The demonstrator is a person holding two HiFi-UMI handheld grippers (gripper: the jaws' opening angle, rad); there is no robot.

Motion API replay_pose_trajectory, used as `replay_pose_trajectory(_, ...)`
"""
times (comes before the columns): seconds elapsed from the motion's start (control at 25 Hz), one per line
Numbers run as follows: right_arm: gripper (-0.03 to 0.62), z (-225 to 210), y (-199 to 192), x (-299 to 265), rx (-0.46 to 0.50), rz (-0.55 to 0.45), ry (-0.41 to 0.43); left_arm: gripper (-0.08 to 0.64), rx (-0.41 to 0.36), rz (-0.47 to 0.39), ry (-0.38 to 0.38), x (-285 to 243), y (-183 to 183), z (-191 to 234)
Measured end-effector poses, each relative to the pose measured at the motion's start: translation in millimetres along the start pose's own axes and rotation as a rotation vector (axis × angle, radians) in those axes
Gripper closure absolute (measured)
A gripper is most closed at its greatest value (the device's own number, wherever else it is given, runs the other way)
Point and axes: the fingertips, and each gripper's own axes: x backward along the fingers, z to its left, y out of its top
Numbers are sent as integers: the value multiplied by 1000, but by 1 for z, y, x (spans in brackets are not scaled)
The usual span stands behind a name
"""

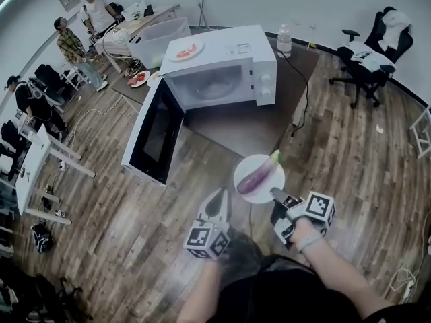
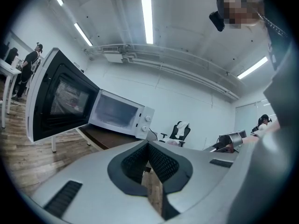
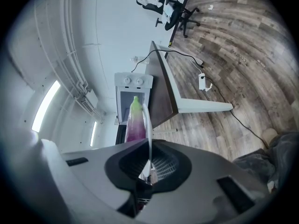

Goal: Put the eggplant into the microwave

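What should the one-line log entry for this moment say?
right gripper: shut on plate rim | eggplant: lying on plate | left gripper: shut, empty | microwave: open

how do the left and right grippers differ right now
The right gripper is shut on the rim of the white plate that carries the eggplant; the left gripper has its jaws together on nothing. The right gripper is rolled onto its side, so the floor stands upright in its view, while the left gripper sits level. Both are of the same build and face the open microwave.
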Motion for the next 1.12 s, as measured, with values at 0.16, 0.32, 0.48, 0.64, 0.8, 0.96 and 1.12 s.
replay_pose_trajectory(0.16,583,2,2,-5,-4,12,6,560,-7,1,5,-1,3,1)
replay_pose_trajectory(0.32,583,0,5,-11,-5,27,5,560,-1,2,13,-6,2,5)
replay_pose_trajectory(0.48,583,-3,11,-18,-9,33,-4,560,2,13,7,-16,-2,8)
replay_pose_trajectory(0.64,581,1,18,-32,-12,29,8,560,0,13,-2,-31,3,18)
replay_pose_trajectory(0.8,581,7,21,-48,-8,42,13,560,0,13,-8,-43,7,27)
replay_pose_trajectory(0.96,581,10,26,-69,-4,55,-9,560,0,33,-16,-59,8,42)
replay_pose_trajectory(1.12,581,14,35,-90,-10,60,-18,560,-16,39,-22,-76,14,56)
